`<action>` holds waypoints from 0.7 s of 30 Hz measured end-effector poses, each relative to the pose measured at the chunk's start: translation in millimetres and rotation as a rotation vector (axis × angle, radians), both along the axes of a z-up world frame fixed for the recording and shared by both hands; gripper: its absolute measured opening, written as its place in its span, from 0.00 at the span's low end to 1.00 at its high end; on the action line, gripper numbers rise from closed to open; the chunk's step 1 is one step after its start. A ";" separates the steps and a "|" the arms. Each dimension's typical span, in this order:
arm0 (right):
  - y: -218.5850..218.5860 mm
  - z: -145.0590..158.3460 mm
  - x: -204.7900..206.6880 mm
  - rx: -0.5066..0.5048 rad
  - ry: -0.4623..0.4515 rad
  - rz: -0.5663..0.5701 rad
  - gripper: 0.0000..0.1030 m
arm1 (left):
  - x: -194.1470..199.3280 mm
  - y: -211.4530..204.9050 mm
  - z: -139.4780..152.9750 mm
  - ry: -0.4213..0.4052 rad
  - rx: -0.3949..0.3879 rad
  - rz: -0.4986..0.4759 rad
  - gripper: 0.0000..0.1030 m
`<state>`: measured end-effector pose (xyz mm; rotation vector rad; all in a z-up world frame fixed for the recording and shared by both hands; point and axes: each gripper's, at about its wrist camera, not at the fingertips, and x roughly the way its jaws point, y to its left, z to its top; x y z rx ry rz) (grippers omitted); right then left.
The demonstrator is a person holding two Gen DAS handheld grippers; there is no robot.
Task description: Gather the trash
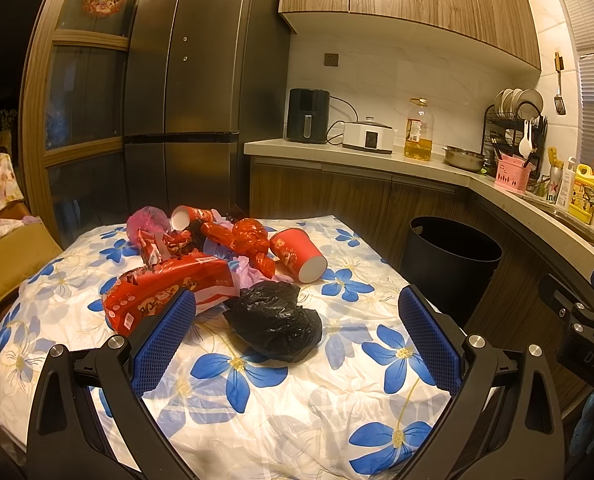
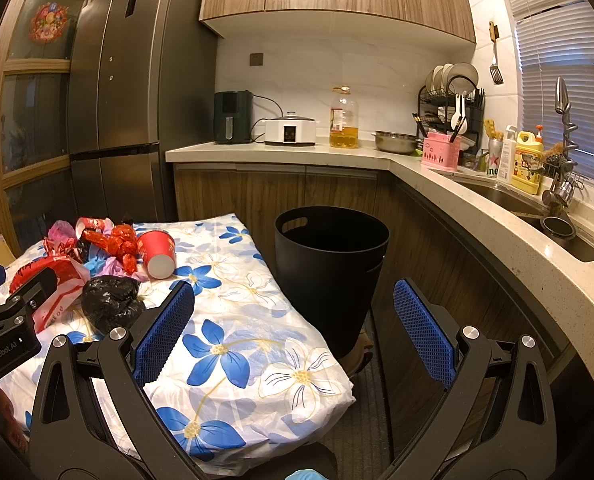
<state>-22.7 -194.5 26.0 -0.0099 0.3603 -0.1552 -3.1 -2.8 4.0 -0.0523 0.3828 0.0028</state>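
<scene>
Inspection found both grippers unloaded. The left gripper (image 1: 297,336) stood with its jaws wide apart and nothing between them, hovering above the near part of the surface (image 1: 337,420), which was draped in a blue-flowered cloth. The right gripper (image 2: 293,328) was likewise spread and empty, aimed between the cloth's right edge and the bin.

The trash lay heaped at about 11 o'clock in the left wrist view. Nearest was a crumpled black plastic bag (image 1: 275,326), framed almost centrally between the left gripper's pads. Just beside it, at 10 o'clock, lay a red tissue pack (image 1: 165,292). Behind these were a red paper cup (image 1: 297,254) on its side, mouth toward the camera, red foil wrappers (image 1: 249,242), a second tipped cup (image 1: 187,216) and a pink bag (image 1: 149,220).

The black waste bin (image 2: 331,268) stood on the floor just beside the surface's right edge, open-topped; its inside was too dark to judge. That placement suited a short carry from heap to bin.

Judgement: collection had not visibly begun; the black bag appeared the likely first pick.
</scene>
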 end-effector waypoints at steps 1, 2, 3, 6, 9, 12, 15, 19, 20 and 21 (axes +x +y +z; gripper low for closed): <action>0.0 0.0 -0.2 0.000 -0.001 -0.001 0.96 | 0.1 -0.1 0.1 0.000 -0.001 0.000 0.95; 0.0 0.0 -0.4 0.000 -0.001 0.000 0.96 | 0.1 -0.7 0.2 0.000 -0.001 0.000 0.95; 0.0 0.0 -0.3 0.000 -0.001 0.000 0.96 | 0.1 -0.7 0.2 0.000 -0.001 0.000 0.95; 0.0 -0.1 -0.5 0.001 -0.001 0.000 0.96 | 0.0 -0.6 0.2 0.000 -0.001 -0.001 0.95; -0.1 -0.1 -0.8 0.000 0.000 0.000 0.96 | 0.3 -2.0 0.2 -0.001 -0.002 -0.002 0.95; -0.3 -0.5 -0.5 0.001 0.000 0.000 0.96 | 0.5 -3.0 -0.1 -0.001 0.002 -0.001 0.95; -0.4 -0.9 -0.1 0.001 0.000 0.000 0.96 | 0.9 -7.6 -0.8 -0.001 0.019 0.000 0.95; -0.5 -1.5 0.4 0.001 0.000 -0.001 0.96 | 0.4 -5.7 -2.2 -0.002 0.007 -0.008 0.95; -0.4 -1.6 0.6 0.001 -0.001 0.000 0.96 | 0.5 -5.7 -2.3 -0.003 0.005 -0.008 0.95; -0.3 -1.7 0.9 0.001 -0.001 0.000 0.96 | 0.8 -4.9 -2.6 -0.003 0.003 -0.008 0.95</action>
